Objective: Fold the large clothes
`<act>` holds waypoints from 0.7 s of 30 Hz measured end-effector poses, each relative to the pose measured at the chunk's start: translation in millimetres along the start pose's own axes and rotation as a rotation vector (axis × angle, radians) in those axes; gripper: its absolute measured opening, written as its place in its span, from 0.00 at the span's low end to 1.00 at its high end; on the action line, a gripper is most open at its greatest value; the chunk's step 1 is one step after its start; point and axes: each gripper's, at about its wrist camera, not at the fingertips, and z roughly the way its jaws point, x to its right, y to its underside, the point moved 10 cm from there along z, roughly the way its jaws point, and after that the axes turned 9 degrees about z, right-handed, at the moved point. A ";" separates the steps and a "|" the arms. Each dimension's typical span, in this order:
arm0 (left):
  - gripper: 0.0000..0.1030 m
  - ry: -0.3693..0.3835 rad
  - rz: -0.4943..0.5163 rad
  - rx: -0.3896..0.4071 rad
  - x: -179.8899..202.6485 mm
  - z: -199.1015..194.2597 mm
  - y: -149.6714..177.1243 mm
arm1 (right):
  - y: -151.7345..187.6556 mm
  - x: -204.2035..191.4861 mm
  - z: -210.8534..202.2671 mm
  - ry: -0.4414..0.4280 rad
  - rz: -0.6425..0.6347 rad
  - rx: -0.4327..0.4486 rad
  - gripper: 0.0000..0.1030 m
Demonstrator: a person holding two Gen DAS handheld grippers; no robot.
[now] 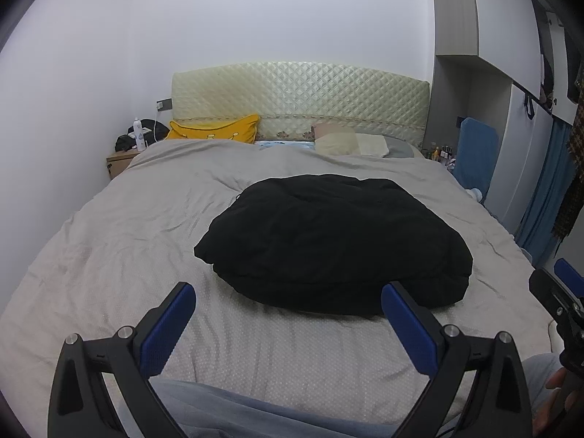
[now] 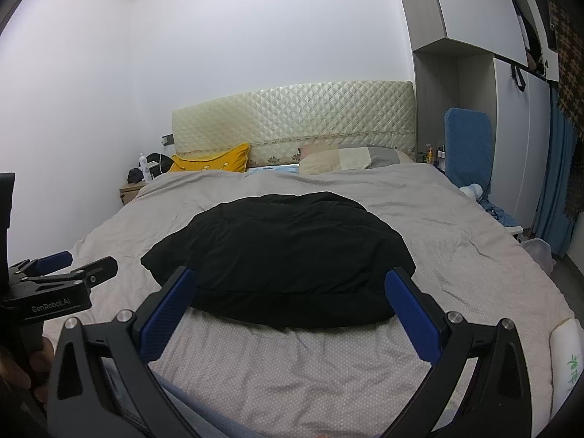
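A black garment (image 1: 334,241) lies in a thick, rounded, folded bundle on the grey bedcover (image 1: 127,248); it also shows in the right wrist view (image 2: 281,259). My left gripper (image 1: 288,294) is open and empty, held above the bed's near edge, just short of the bundle. My right gripper (image 2: 290,279) is open and empty, its blue fingertips (image 2: 396,284) level with the bundle's near edge. The right gripper shows at the right edge of the left wrist view (image 1: 558,292); the left gripper shows at the left of the right wrist view (image 2: 54,273).
A quilted headboard (image 1: 299,98) stands at the far end, with a yellow pillow (image 1: 215,129) and pale pillows (image 1: 346,140). A nightstand (image 1: 120,162) with a bottle is far left. A wardrobe (image 1: 522,138) and blue chair (image 1: 474,153) stand at the right.
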 end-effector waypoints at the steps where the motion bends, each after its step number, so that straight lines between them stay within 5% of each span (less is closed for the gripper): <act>1: 1.00 -0.002 0.002 0.000 0.0 0.0 -0.1 | -0.6 0.7 0.3 0.002 -0.001 0.001 1.00; 21: 1.00 0.002 0.000 0.015 2.3 -3.1 -2.2 | 0.5 -2.6 -1.5 -0.003 0.004 0.002 1.00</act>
